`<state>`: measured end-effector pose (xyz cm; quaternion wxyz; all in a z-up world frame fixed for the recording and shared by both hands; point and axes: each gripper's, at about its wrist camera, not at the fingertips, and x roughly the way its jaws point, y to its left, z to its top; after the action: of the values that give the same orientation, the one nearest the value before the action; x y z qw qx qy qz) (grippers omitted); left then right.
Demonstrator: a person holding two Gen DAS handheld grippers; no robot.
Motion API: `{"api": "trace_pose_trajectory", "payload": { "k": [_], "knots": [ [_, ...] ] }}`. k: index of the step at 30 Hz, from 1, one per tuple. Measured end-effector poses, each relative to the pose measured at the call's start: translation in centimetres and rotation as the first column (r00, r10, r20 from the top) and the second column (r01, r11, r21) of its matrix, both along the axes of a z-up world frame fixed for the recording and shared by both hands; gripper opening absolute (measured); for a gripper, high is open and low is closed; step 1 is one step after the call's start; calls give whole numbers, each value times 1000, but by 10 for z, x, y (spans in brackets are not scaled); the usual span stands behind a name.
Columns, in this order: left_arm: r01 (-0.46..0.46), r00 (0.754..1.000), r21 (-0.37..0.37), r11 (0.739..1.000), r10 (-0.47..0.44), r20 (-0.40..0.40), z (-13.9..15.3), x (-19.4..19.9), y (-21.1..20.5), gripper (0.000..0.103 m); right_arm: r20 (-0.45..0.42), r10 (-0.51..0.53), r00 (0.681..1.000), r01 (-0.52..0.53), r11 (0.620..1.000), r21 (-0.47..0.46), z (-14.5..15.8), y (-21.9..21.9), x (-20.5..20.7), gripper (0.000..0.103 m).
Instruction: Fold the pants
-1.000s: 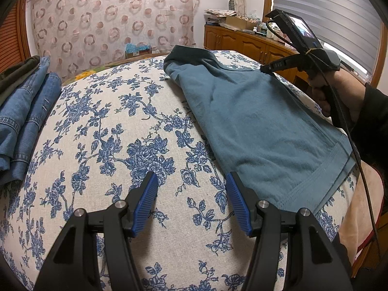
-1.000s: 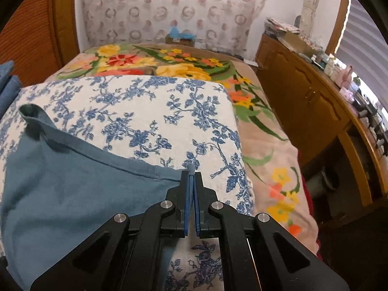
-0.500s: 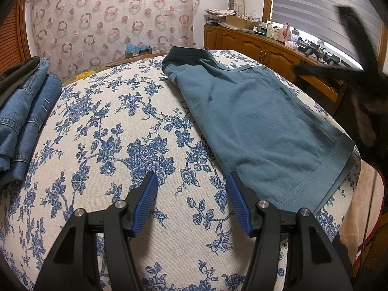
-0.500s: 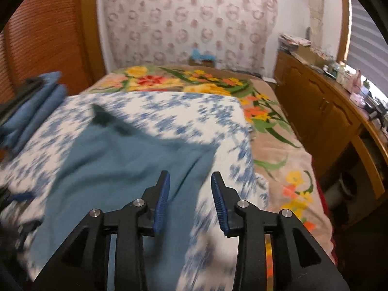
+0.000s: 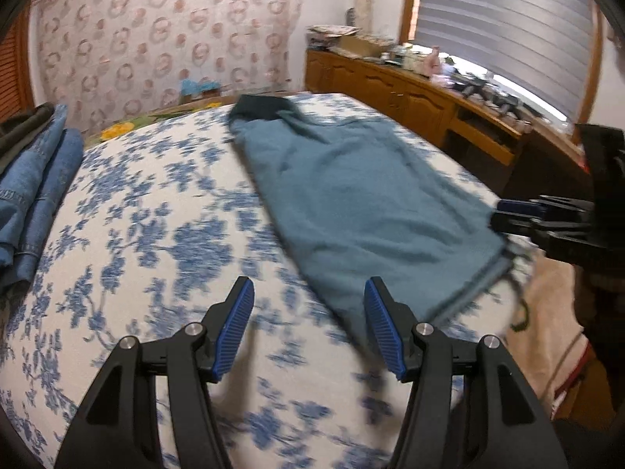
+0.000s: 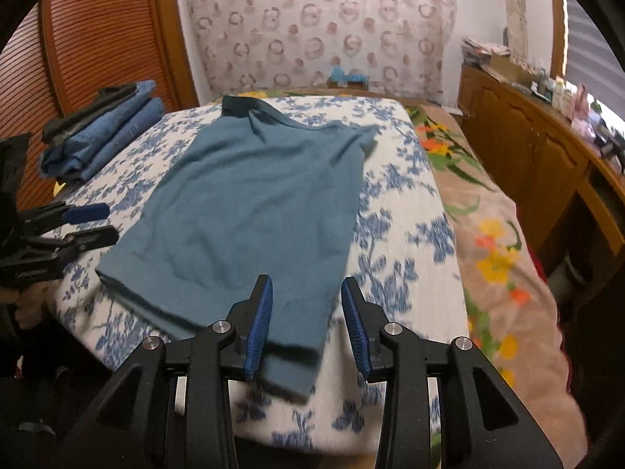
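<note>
Clearly, the teal pants [image 6: 250,203] are spread flat on a bed cover with blue flowers [image 6: 394,211], which lies over the bed. The darker waistband end is seen at the far side, toward the wall, and the hemmed end lies at the near edge of the cover, where one corner hangs a little over the edge. In the left wrist view the same pants [image 5: 363,195] are seen running from the far middle down to the right.

The right gripper [image 6: 306,322] is held just above the near hem of the pants. Its jaws are parted to a moderate width and nothing is held between them; the blue pads [image 6: 259,324] are seen on both sides of the cloth corner, but whether they touch it cannot be told. The left gripper [image 5: 308,332] is held over the flowered cover, just beside the left edge of the pants, with its jaws wide apart and nothing between them. Each gripper is also seen from the other camera, at the side of the bed.

A stack of folded blue jeans [image 6: 105,129] is placed at the far left of the cover, well apart from the pants, with a dark garment [image 6: 90,107] on top. Under the flowered cover a blanket with orange and yellow flowers [image 6: 496,234] is seen on the right side. A long wooden cabinet [image 6: 519,148] with small objects on it stands along the right wall, below a window blind [image 5: 508,27]. A patterned curtain with rings [image 6: 324,19] is hung on the far wall.
</note>
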<state>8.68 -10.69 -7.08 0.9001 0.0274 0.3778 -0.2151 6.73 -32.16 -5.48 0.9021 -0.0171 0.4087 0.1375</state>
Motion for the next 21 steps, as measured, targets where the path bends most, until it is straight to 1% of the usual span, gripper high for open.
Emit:
{"api": "trace_pose_trajectory", "payload": {
  "k": [3, 8, 15, 17, 19, 20, 21],
  "knots": [
    [22, 1000, 9, 1000, -22, -5, -1, -7, -5, 59, 0, -7, 1000, 7, 999, 33, 1, -4, -8, 36],
    [39, 999, 15, 999, -39, -16, -2, -13, -6, 59, -6, -13, 1000, 13, 998, 60, 2, -4, -15, 36],
    [54, 998, 34, 998, -53, -29, -7, -16, -9, 59, -32, -25, 999, 28, 997, 72, -8, -5, -15, 36],
    [55, 998, 30, 998, -54, -33, -8, -16, -6, 59, -52, -26, 998, 31, 995, 95, -12, -7, -14, 36],
    [53, 998, 27, 998, -52, -34, -9, -17, -9, 59, -56, -27, 998, 32, 995, 92, -13, -7, -13, 36],
    [52, 998, 25, 998, -52, -33, -8, -16, -12, 59, -54, -27, 998, 32, 996, 88, -13, -6, -14, 36],
    [51, 998, 24, 998, -50, -31, -8, -16, -10, 59, -49, -24, 998, 29, 996, 89, -12, -6, -14, 27]
  ]
}}
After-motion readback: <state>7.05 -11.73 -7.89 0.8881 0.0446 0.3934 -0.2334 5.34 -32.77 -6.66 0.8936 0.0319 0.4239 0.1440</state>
